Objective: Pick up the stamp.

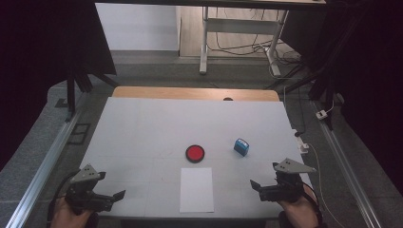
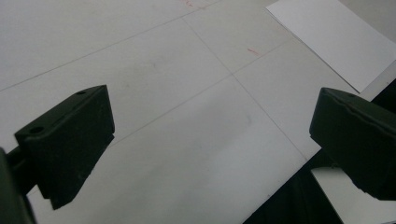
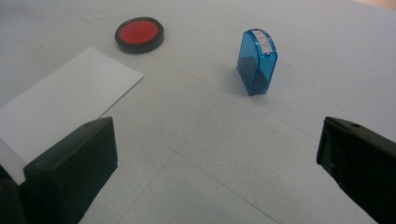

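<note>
Table [image 1: 142, 128] from the high view: white, matte top, faint seam lines. My left gripper [image 1: 102, 197] is at the near left corner, my right gripper [image 1: 266, 187] at the near right, both black, each with a grey three-cornered plate on top, both empty. White sheet [image 1: 196, 189] lies flat at the near edge between them. Round pad [image 1: 195, 153], black rim and red centre, sits just beyond the sheet's far edge. Blue stamp [image 1: 241, 147] stands right of the pad, apart from it, ahead of my right gripper.

Left gripper view: my jaws spread wide over bare tabletop, holding nothing. Sheet [image 2: 334, 39] corner lies up and to the right, beyond the right jaw. Small red marks on the surface near it.

Right gripper view: my jaws spread wide, nothing between them. Stamp [image 3: 257, 61] stands ahead, translucent blue plastic with a rounded top and a small label, well apart from both jaws. Pad [image 3: 139, 34] is farther off to the left. Sheet [image 3: 65, 100] runs behind my left jaw.
</note>
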`<state>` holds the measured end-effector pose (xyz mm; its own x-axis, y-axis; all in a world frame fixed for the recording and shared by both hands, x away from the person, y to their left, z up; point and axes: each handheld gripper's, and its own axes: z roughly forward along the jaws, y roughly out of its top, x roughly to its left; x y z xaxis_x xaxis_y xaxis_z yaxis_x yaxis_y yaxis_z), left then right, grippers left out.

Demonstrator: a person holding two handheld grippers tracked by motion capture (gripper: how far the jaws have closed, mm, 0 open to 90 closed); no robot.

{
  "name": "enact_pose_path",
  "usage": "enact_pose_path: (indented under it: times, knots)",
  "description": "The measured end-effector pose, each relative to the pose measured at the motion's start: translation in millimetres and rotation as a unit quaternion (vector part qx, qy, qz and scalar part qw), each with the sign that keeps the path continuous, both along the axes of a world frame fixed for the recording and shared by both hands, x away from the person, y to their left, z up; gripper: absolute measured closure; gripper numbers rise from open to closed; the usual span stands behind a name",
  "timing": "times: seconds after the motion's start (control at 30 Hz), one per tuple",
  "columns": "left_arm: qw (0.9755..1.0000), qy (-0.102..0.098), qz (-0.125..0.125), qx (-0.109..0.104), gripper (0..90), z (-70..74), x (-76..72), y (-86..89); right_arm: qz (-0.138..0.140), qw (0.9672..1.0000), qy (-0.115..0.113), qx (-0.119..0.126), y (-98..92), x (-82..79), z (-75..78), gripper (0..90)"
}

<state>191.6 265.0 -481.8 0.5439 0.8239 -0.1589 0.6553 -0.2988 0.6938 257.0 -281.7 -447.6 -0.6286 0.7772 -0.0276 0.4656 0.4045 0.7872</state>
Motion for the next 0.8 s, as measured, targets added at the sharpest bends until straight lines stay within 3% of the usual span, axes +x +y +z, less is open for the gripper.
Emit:
enact_pose_path:
  times: [0.3, 0.5, 0.8]
  knots:
    - [1.0000, 0.002, -0.003, 0.001, 0.6, 0.0, 0.4, -0.2, 0.014, 0.9999, -0.004, 0.001, 5.7, 5.4, 2.9, 0.0]
    - [1.0000, 0.002, -0.004, 0.001, 0.6, -0.1, 0.5, -0.1, 0.013, 0.9996, 0.014, 0.019, 5.4, 13.7, 0.1, 0.0]
    - [1.0000, 0.001, -0.006, 0.000, 0.6, -0.2, 0.4, -0.6, 0.020, 0.9997, 0.011, 0.010, 11.2, 22.9, -3.5, 0.0]
